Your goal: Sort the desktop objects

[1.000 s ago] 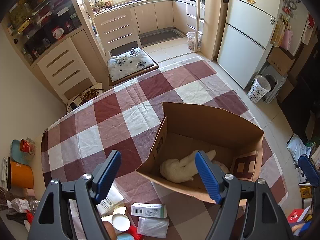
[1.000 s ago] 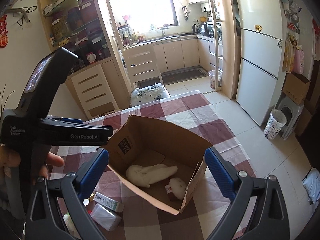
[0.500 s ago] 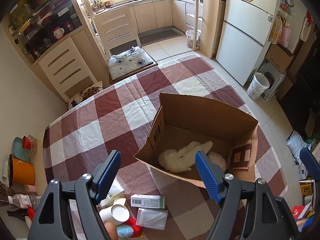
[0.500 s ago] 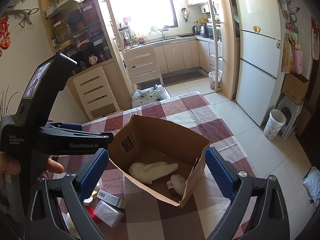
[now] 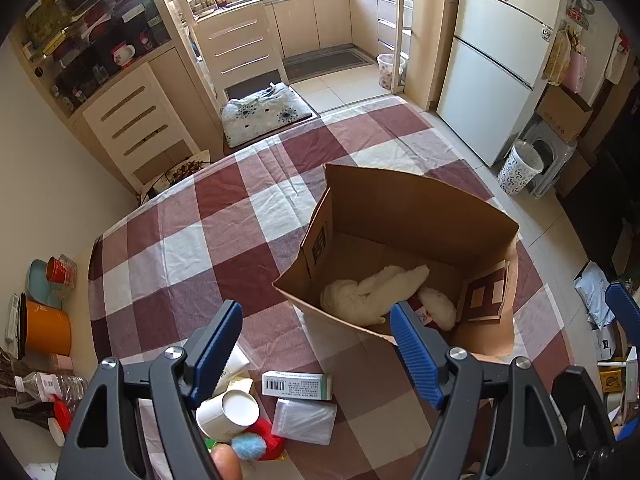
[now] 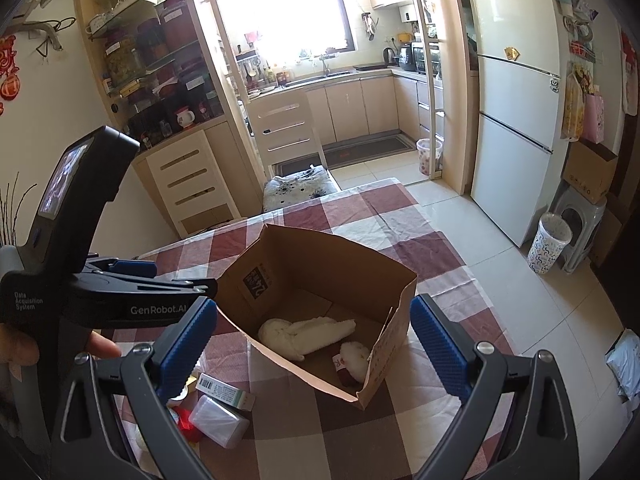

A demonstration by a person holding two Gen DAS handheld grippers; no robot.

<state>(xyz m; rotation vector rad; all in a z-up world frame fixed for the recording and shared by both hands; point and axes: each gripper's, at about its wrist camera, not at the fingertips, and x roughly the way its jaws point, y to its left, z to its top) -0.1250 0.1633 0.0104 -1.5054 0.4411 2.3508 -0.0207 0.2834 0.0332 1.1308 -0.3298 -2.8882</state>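
Note:
An open cardboard box (image 5: pixel 404 208) (image 6: pixel 320 256) stands on the checked tablecloth (image 5: pixel 200 240). Inside it lie a white fluffy cloth (image 5: pixel 368 292) (image 6: pixel 304 332) and a smaller white-and-red item (image 6: pixel 352 360). Near the table's front lie a small barcoded carton (image 5: pixel 298 385) (image 6: pixel 224 391), a clear plastic pack (image 5: pixel 306 420) (image 6: pixel 218 420), a white cup (image 5: pixel 228 410), a red item (image 5: pixel 269 436) and a blue fluffy ball (image 5: pixel 248 446). My left gripper (image 5: pixel 316 316) hangs open above these items, holding nothing. My right gripper (image 6: pixel 312 308) is open and empty in front of the box.
A cushioned chair (image 5: pixel 264 114) stands at the table's far side. On a ledge to the left are an orange pot (image 5: pixel 46 332), stacked dishes and a plastic bottle (image 5: pixel 48 384). A fridge (image 5: pixel 492 80) and a patterned bin (image 5: pixel 520 166) stand on the floor at right.
My left gripper has drawn back toward the table's near edge, so the box sits farther off and more of the small items show. The right gripper has barely moved.

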